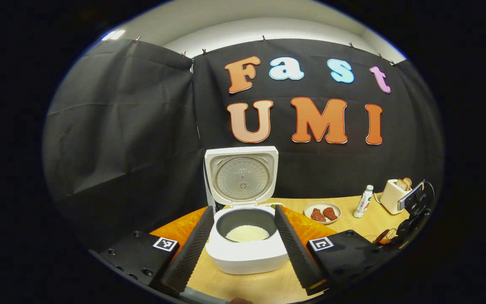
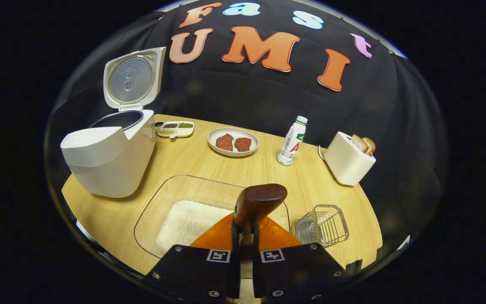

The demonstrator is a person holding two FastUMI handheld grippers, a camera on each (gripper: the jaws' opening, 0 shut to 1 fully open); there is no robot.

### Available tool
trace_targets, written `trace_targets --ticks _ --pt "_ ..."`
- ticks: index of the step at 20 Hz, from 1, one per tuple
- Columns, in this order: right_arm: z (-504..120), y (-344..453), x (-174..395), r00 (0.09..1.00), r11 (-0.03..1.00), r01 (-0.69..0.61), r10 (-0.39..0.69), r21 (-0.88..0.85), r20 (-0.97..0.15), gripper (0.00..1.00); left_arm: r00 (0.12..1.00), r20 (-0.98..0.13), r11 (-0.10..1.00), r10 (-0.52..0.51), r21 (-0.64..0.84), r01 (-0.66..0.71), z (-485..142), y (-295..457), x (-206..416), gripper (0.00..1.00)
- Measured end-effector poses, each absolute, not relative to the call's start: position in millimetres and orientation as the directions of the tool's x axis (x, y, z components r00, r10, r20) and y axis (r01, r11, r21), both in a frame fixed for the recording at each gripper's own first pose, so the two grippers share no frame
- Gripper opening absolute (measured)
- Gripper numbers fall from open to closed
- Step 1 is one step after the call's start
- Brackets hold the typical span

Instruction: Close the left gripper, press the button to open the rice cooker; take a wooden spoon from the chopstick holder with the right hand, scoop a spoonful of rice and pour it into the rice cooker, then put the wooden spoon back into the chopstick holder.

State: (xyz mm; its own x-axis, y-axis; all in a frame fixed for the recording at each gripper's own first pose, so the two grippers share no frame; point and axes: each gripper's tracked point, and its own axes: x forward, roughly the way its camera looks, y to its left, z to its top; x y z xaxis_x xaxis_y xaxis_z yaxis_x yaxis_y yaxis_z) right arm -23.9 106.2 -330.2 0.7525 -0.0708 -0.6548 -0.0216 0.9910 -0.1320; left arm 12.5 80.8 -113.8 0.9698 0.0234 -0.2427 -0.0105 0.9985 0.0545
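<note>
The right claw (image 2: pixel 243 236) pinches the dark wooden spoon (image 2: pixel 259 202), bowl forward above the clear glass rice tray (image 2: pixel 171 190); the open white rice cooker (image 2: pixel 108 160) lies beyond the tray's left; left claw (image 1: pixel 243 240) spread

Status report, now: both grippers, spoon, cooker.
Left gripper open, jaws straddling the rice cooker. Right gripper shut on wooden spoon, above the glass dish of rice. Cooker lid up, rice inside. Nothing in the way.

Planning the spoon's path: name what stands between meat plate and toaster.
A small bottle stands between the plate and the toaster, in the right gripper view.
</note>
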Motion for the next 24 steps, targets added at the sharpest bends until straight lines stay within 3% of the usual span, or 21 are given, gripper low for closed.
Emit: trace_targets --ticks 5,11,16,24 --pt "-333 131 -26 0.716 0.995 0.060 0.016 0.084 -0.698 0.12 0.967 -0.254 0.998 0.004 0.059 0.012 -119 84 17 0.97" --pt "-338 139 -19 0.684 0.951 0.191 0.049 0.243 -0.728 0.11 0.967 -0.255 0.997 -0.014 0.075 0.034 -122 93 24 0.97" --pt "-343 138 -11 0.643 0.896 0.312 0.045 0.315 -0.765 0.11 0.962 -0.270 0.997 -0.028 0.062 0.046 -129 101 31 0.97" --pt "-347 153 0 0.622 0.795 0.401 0.128 0.455 -0.773 0.11 0.960 -0.278 0.997 -0.028 0.063 0.048 -136 111 40 0.97"
